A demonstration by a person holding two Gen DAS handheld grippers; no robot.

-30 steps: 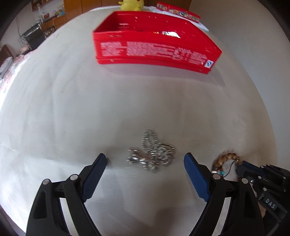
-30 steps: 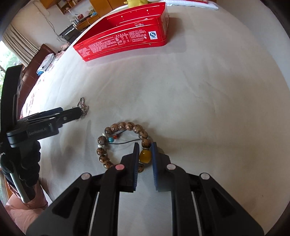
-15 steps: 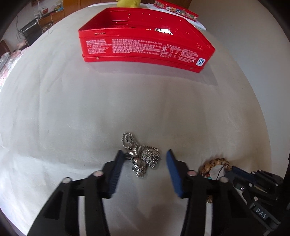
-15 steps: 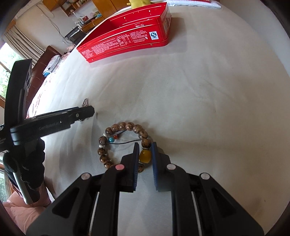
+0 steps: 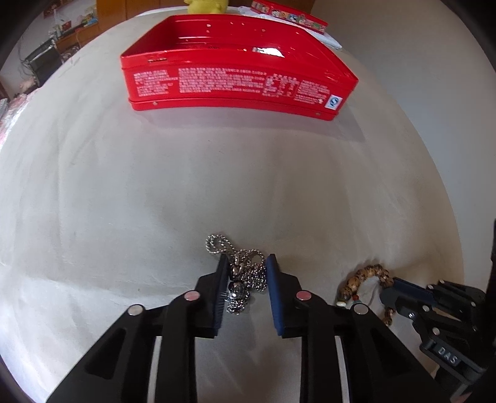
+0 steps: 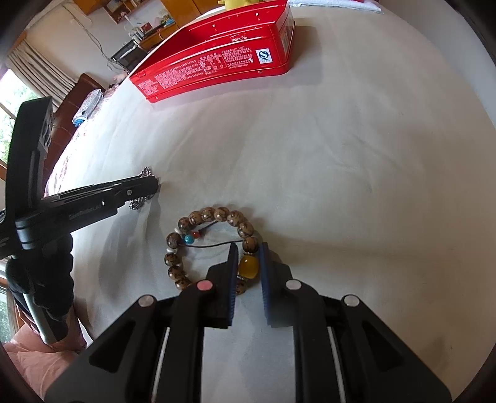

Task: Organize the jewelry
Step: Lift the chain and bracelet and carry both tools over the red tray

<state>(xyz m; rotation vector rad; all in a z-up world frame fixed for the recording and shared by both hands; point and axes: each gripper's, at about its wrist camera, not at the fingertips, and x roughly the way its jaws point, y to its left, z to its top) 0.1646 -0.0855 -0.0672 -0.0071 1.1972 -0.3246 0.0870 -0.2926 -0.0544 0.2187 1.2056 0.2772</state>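
A tangled silver chain necklace (image 5: 248,276) lies on the white cloth between the blue pads of my left gripper (image 5: 247,257). Its jaws are closing and both pads touch the bundle. One loop of chain pokes out past the fingertips. To the right, a brown bead bracelet (image 6: 214,214) lies flat with small red and teal beads on a black cord. My right gripper (image 6: 248,246) is shut on its amber bead (image 6: 248,267). The open red tin (image 5: 235,83) stands farther back, apart from both. The left gripper (image 6: 152,186) hides most of the chain in the right wrist view.
A yellow plush toy (image 5: 206,5) and a flat box with pictures (image 5: 288,15) sit behind the tin. White cloth (image 5: 217,186) covers the round table between the jewelry and the tin. A black-gloved hand (image 6: 40,279) and pink sleeve (image 6: 37,356) hold the left gripper.
The left gripper's jaws went from wide apart to close around the silver chain, and it came forward over it. The right gripper stayed shut on the amber bead without moving.
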